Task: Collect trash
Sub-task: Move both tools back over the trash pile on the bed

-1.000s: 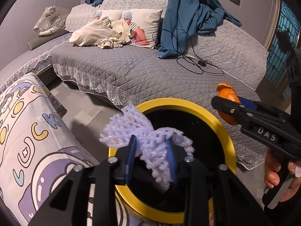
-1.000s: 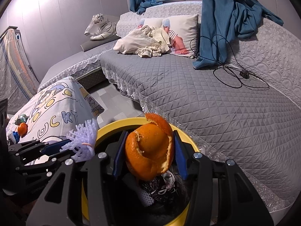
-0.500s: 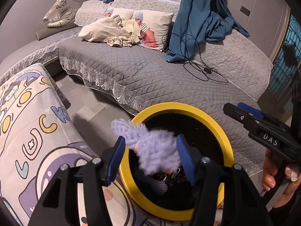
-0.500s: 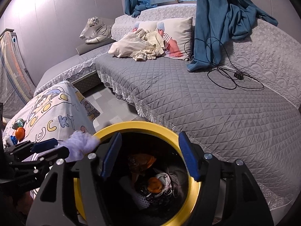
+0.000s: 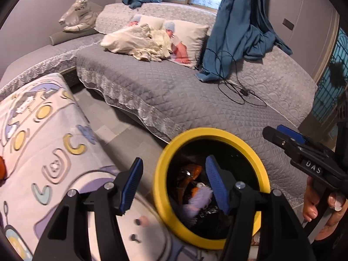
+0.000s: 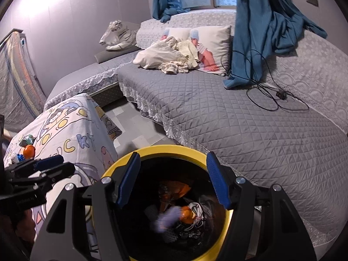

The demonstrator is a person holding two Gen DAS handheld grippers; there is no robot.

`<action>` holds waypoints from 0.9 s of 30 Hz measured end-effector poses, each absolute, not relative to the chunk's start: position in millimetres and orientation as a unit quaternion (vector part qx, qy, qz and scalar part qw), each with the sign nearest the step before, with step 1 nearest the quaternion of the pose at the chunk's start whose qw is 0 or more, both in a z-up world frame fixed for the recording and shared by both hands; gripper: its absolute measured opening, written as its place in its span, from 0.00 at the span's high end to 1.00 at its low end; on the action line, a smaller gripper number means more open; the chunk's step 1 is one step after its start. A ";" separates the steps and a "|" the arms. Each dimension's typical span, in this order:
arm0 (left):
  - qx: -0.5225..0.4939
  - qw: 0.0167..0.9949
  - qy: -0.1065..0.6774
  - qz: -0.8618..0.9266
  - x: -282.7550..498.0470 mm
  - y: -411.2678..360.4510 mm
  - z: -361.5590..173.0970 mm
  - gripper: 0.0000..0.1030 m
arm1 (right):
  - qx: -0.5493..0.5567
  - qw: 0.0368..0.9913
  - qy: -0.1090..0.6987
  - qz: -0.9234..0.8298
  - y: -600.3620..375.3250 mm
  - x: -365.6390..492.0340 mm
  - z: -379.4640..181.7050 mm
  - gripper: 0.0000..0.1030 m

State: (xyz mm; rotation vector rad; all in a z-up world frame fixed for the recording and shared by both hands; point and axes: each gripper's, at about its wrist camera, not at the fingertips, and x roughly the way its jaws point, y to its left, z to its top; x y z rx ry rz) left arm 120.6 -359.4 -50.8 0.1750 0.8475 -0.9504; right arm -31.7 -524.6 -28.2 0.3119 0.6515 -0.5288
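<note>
A black trash bin with a yellow rim (image 5: 256, 158) (image 6: 171, 149) stands between the printed table and the sofa. Inside lie a purple foam net (image 5: 200, 198) (image 6: 167, 216), blurred, and orange peel (image 6: 187, 213) (image 5: 192, 171). My left gripper (image 5: 174, 184) is open and empty, over the bin's left rim; it also shows at the left of the right wrist view (image 6: 52, 163). My right gripper (image 6: 173, 180) is open and empty above the bin mouth; it also shows at the right of the left wrist view (image 5: 285, 134).
A table with a cartoon-printed cloth (image 5: 39, 143) (image 6: 71, 130) stands left of the bin, with small orange and other items (image 6: 28, 150) on it. A grey quilted sofa (image 5: 184, 91) with pillows, a blue curtain and a black cable lies behind.
Both grippers have opened. The orange peel dropped from the right gripper and the purple foam net from the left gripper into the bin. The left gripper shifted left.
</note>
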 end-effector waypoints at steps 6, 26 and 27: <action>0.066 0.826 0.379 -0.413 141.9 -315.7 -31.0 0.45 | 0.124 0.916 0.307 -0.228 -499.1 -8.3 -7.3 0.42; 0.023 0.912 0.340 -0.229 222.2 -89.0 3.6 0.44 | 0.032 0.951 0.306 -0.028 -328.0 134.2 22.2 0.41; 0.021 0.914 0.342 -0.218 227.1 -73.9 1.2 0.44 | 0.027 0.951 0.309 -0.021 -319.1 137.8 20.6 0.41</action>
